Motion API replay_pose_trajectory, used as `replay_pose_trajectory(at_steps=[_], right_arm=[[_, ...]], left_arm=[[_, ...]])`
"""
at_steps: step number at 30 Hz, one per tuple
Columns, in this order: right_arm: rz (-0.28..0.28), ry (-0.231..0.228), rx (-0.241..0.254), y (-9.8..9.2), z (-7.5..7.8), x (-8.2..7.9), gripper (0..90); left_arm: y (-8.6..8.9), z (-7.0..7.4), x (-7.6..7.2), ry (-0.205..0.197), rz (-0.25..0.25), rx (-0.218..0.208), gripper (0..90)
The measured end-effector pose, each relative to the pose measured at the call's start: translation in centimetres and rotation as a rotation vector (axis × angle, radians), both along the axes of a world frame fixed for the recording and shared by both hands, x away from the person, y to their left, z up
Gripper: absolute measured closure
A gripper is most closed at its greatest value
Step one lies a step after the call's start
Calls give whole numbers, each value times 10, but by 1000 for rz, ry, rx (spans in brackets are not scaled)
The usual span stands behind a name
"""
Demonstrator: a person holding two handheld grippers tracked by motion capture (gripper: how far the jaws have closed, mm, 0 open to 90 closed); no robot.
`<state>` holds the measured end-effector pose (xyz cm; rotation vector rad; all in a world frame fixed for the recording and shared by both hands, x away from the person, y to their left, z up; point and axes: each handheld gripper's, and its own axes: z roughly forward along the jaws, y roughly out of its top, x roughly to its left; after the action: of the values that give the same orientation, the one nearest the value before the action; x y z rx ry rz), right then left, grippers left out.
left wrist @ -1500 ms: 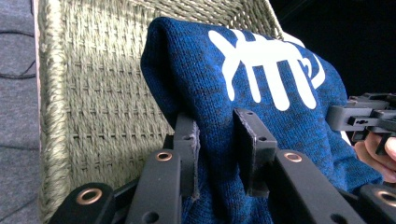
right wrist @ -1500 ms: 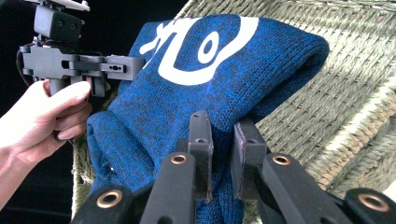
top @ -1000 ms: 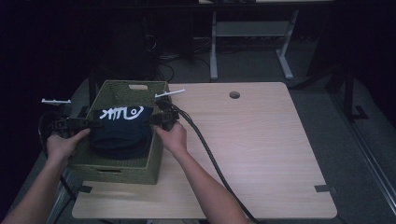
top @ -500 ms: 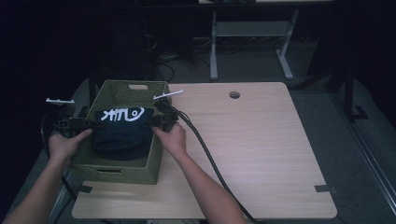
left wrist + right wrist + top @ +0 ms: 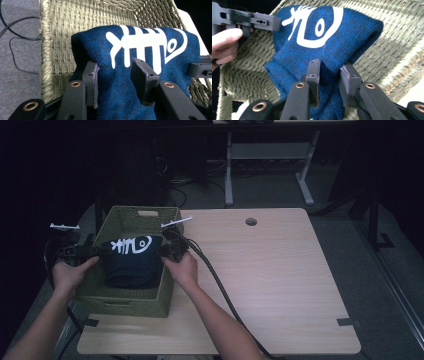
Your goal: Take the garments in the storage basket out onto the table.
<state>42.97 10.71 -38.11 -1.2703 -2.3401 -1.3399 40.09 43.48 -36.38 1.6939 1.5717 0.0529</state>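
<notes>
A blue fish-bone cloth (image 5: 131, 262) sits in the green woven basket (image 5: 125, 300) on the wooden table (image 5: 280, 270); left gripper (image 5: 113, 75) and right gripper (image 5: 329, 72), jaws just opening, loosely straddle it; dark room behind

Blue cloth (image 5: 140, 50) with white fishbone print, green woven basket (image 5: 125, 302)

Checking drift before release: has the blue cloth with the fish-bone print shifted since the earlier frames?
No. The blue cloth hangs in the same spot over the green wicker basket, its print level with the same stretch of basket rim as before.
</notes>
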Motion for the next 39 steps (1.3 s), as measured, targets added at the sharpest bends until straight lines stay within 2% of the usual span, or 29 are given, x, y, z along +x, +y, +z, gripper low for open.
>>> replay_pose_trajectory(at_steps=[6, 8, 11, 13, 20, 23, 28, 30, 32, 39], right_arm=[[-20, -18, 1, -5, 5, 1, 667], [-19, -16, 9, -7, 7, 1, 652], [-26, -29, 22, -11, 10, 1, 652], [-31, -33, 28, -14, 13, 1, 650], [-26, -36, 63, -24, 19, 1, 634], [-28, -38, 76, -30, 23, 0, 620], [-28, -54, 101, -41, 30, -3, 602], [-28, -62, 107, -47, 33, -3, 595], [-31, -64, 115, -52, 34, -3, 587], [-29, -69, 124, -69, 37, -4, 562]], left_arm=[[2, 4, -2, -23, 0, -14, 579], [2, 8, -3, -45, 4, -36, 570], [2, 15, -3, -71, -1, -36, 567], [0, 17, -4, -76, -4, -31, 566], [-8, 19, -6, -87, -18, -56, 561], [-10, 22, -10, -106, -21, -76, 556], [-14, 27, -19, -133, -26, -89, 541], [-16, 29, -23, -149, -33, -82, 537], [-18, 31, -28, -160, -31, -99, 527], [-27, 36, -43, -182, -26, -102, 509]])
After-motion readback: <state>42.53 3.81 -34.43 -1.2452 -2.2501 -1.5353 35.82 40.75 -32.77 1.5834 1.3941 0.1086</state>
